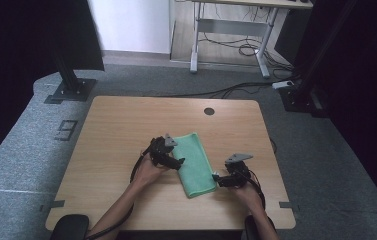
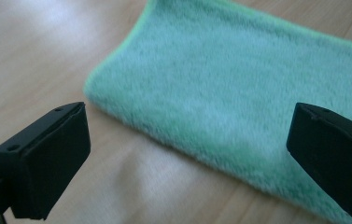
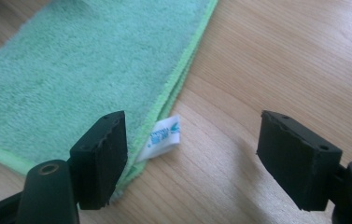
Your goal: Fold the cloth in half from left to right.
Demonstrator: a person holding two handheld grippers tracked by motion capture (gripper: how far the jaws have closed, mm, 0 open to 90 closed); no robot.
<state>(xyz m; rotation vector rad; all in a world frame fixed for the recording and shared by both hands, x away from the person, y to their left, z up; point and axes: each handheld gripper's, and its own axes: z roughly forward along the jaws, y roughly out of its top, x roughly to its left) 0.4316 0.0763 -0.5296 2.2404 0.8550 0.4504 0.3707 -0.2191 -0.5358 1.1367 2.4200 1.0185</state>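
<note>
Both forearms are reaching in from the near edge, left gripper (image 1: 176, 161) and right gripper (image 1: 219, 179) both sitting low, jaws gaping wide.

wooden table (image 1: 121, 130), grey carpet (image 1: 21, 150), white desk frame (image 1: 236, 30), floor cables (image 1: 246, 49)

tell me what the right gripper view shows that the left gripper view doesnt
Right gripper view alone: a small white label sticking out from the green towel's stacked edge, between the right gripper's open jaws. Left gripper view alone: the towel's rounded folded end, between the left gripper's wide-open jaws. Both share: the green towel lying flat on the wooden table, gripped by neither.
</note>
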